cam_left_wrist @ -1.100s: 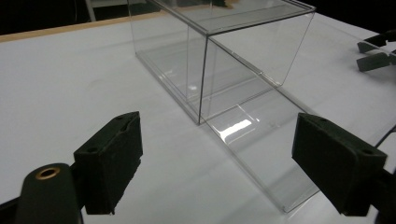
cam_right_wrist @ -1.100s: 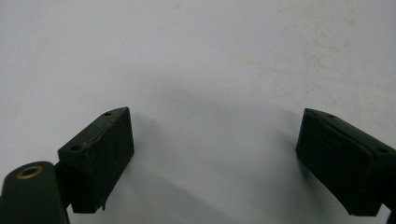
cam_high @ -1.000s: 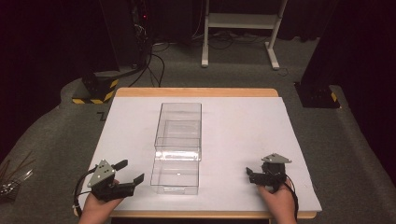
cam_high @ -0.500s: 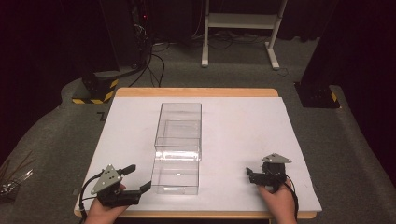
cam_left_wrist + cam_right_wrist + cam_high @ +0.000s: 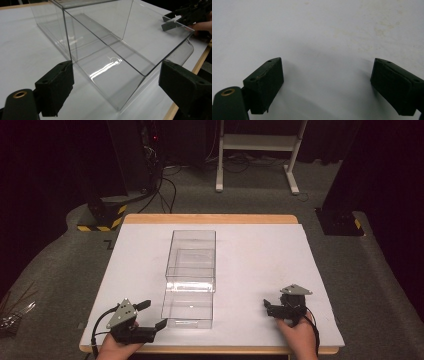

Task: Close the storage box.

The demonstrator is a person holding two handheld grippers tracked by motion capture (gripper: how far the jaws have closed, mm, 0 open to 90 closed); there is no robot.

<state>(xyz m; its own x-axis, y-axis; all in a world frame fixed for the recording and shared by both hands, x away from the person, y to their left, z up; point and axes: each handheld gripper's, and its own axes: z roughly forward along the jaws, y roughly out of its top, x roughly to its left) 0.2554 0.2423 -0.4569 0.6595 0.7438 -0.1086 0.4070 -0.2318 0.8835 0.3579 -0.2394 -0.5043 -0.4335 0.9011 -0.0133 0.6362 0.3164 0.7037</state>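
Observation:
A clear plastic box [image 5: 192, 255] stands in the middle of the white-covered table [image 5: 260, 255], its lower clear section [image 5: 187, 309] reaching toward the near edge. My left gripper [image 5: 153, 314] is open at the near left corner of that lower section, apart from it. In the left gripper view the open gripper [image 5: 117, 87] faces the clear box [image 5: 112, 62], whose near corner lies between the jaws' lines. My right gripper [image 5: 268, 308] rests open on the table at the near right, pointing left. In the right gripper view it [image 5: 327, 85] holds nothing above bare white table [image 5: 324, 32].
The table's wooden near edge [image 5: 210, 350] runs just behind both hands. On the floor beyond are black stands with yellow-striped bases [image 5: 102, 215], cables [image 5: 165, 185] and a white frame [image 5: 260, 150]. The other gripper [image 5: 186, 12] shows far right in the left gripper view.
My left gripper has shifted toward the near edge and swung right, closer to the box's near left corner. The right gripper and the box have not moved.

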